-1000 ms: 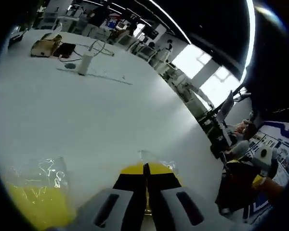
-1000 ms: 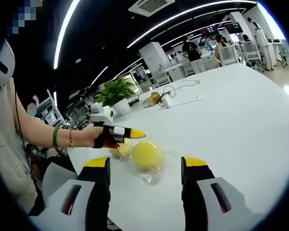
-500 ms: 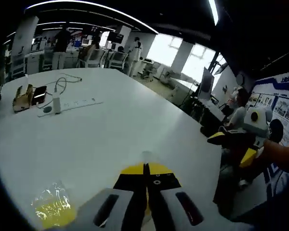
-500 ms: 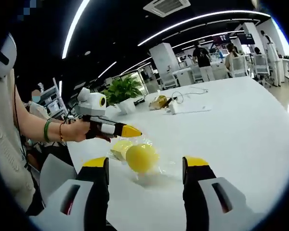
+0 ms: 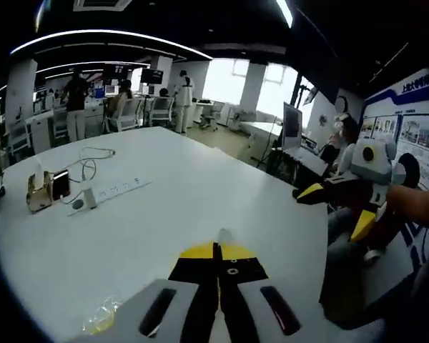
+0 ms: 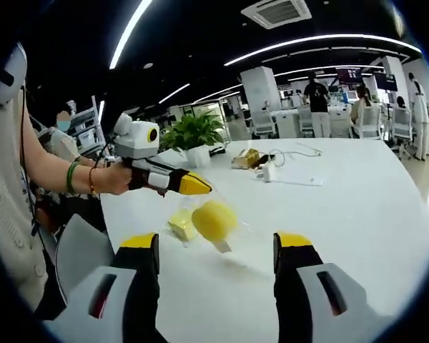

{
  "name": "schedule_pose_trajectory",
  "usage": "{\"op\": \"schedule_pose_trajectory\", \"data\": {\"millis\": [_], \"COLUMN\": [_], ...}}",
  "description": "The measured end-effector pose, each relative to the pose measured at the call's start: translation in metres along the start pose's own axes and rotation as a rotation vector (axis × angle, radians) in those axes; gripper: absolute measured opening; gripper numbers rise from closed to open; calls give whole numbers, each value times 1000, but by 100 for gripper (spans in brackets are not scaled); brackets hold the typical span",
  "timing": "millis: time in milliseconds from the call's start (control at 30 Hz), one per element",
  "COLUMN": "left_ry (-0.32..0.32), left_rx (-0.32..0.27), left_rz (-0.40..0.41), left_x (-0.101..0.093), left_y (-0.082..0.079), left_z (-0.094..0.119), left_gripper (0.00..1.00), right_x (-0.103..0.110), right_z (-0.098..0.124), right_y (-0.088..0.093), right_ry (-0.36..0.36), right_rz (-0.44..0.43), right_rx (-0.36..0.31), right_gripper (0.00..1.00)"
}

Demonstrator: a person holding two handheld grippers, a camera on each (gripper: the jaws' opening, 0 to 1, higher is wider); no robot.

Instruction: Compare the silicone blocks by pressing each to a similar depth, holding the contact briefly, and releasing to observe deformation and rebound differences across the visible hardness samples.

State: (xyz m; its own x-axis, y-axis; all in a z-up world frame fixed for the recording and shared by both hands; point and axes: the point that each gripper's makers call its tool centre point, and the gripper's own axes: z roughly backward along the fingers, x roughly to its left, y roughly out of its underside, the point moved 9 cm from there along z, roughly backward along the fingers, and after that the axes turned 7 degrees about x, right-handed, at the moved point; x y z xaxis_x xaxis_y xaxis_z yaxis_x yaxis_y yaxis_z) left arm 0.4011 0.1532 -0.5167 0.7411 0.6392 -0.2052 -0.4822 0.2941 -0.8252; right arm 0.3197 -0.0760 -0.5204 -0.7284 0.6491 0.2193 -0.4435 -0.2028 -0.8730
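Silicone blocks in clear wrap: round yellow one [image 6: 214, 220] lifted above white table [image 6: 357, 214], hanging from left gripper [image 6: 188, 184], jaws pinched shut on the wrap's edge [image 5: 224, 235]. Paler yellow block [image 6: 179, 227] lying on table just beside and below. Right gripper [image 6: 216, 246] low in front, jaws spread wide, holding nothing. Farther back on table: power strip [image 5: 114, 193] with cable, potted plant [image 6: 194, 136].
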Motion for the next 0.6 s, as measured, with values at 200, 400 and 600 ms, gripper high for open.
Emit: {"op": "schedule_pose_trajectory", "data": {"millis": [200, 400, 600], "left_ry": [-2, -2, 2], "left_rx": [-32, -66, -98], "left_rz": [-56, -80, -97], "left_x": [2, 5, 8], "left_y": [-15, -28, -37], "left_z": [35, 72, 106], "left_gripper": [0, 0, 0], "right_x": [5, 14, 26], "right_z": [-10, -24, -42], "right_y": [-22, -49, -75], "right_ry": [-42, -77, -124], "right_rz": [110, 185, 281], "right_rx": [62, 80, 117], "right_gripper": [63, 65, 67]}}
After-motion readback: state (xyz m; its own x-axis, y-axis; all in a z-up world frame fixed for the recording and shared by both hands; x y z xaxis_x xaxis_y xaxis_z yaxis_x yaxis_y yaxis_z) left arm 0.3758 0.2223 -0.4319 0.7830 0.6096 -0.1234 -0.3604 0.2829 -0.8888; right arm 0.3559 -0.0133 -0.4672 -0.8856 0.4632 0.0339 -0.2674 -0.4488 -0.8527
